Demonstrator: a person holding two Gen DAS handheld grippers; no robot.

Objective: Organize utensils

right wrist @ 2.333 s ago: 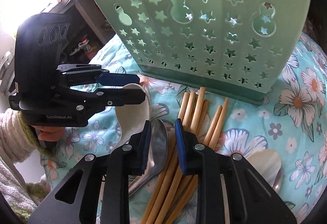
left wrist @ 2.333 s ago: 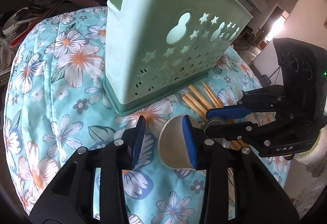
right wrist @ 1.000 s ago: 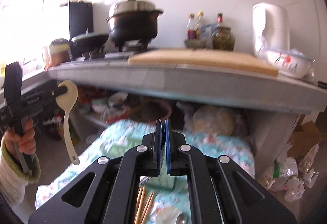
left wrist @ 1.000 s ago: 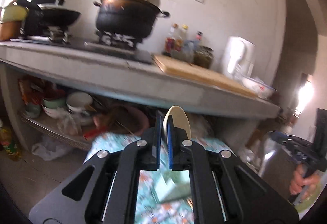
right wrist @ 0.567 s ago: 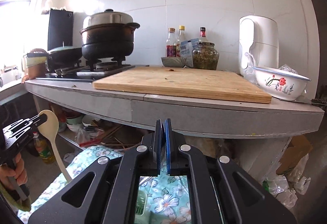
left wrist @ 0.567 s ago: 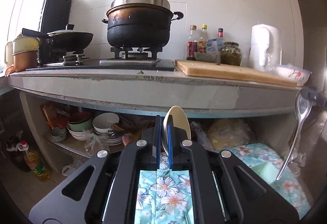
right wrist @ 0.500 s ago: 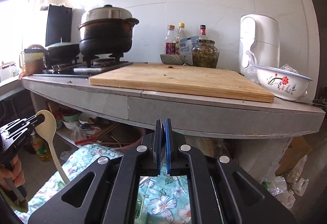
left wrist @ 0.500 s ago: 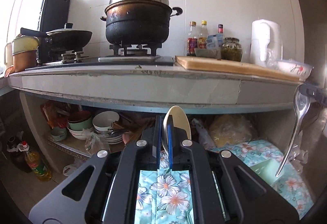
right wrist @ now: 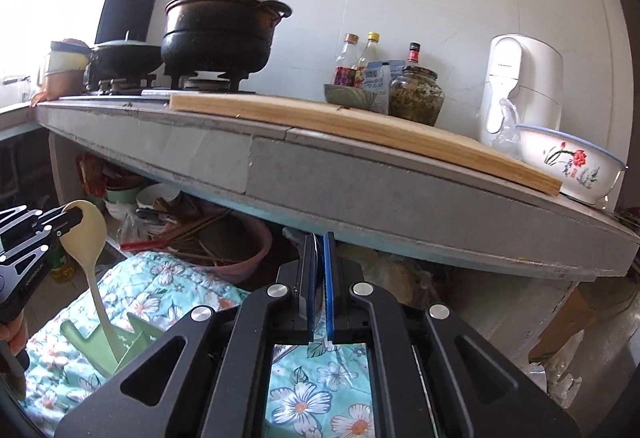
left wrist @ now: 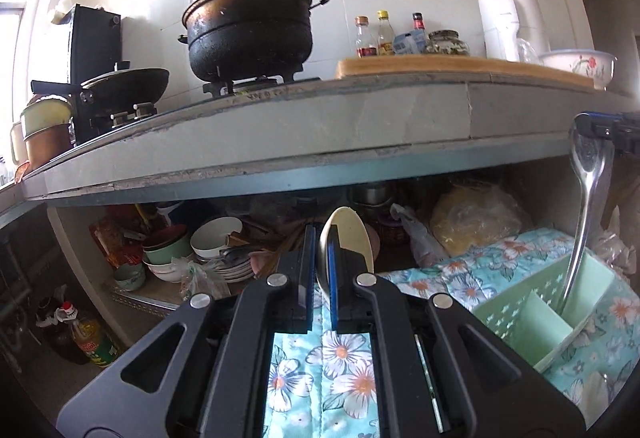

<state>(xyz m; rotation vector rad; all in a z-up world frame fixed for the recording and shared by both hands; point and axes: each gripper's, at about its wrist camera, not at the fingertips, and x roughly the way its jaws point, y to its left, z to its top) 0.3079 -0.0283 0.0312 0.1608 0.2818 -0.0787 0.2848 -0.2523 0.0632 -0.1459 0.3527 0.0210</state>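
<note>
The left gripper [left wrist: 320, 262] pinches the cream spoon [left wrist: 348, 242] and the right gripper [right wrist: 320, 278] pinches the steel spoon [left wrist: 588, 190], both handles hanging into the green utensil holder [left wrist: 548, 314] on the floral cloth [left wrist: 340, 374], with open room under the counter edge [left wrist: 280, 142].

Black pot [left wrist: 250, 32] on stove, wooden cutting board [right wrist: 360, 126], white kettle [right wrist: 520, 90], flowered bowl [right wrist: 568, 162]
</note>
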